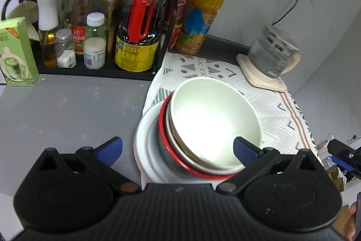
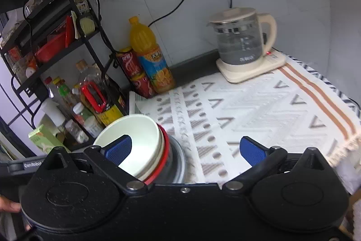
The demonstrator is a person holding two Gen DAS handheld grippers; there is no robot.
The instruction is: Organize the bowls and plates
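Left gripper [image 1: 178, 150]: released, jaws spread wide, blue pads clear of all objects. It is positioned above the near edge of the dish stack, and nothing is clamped between the pads.

Right gripper [image 2: 188, 148]: released, jaws spread wide. Its left pad appears in front of the top bowl in the right wrist view, with no grip; its right pad is over the patterned cloth [image 2: 259, 110].

Dish stack: a pale green bowl [image 1: 214, 119] is nested on top, tilted slightly. Beneath it sits a cream bowl, then a red-rimmed bowl [image 1: 163, 128], then a white plate [image 1: 141, 141] at the bottom. The stack rests on the left edge of the cloth, where the cloth meets the bare grey surface [image 1: 67, 114].

Surroundings:
- Far left: a black rack [image 1: 99, 70] holding sauce and oil bottles, with a green carton [image 1: 17, 51] just beside it on the left.
- Far centre: an orange juice bottle [image 1: 203, 15] and red cans [image 2: 133, 71] standing against the wall.
- Far right: a glass kettle [image 2: 241, 40] on a cream base, resting on the cloth, well apart from the stack.
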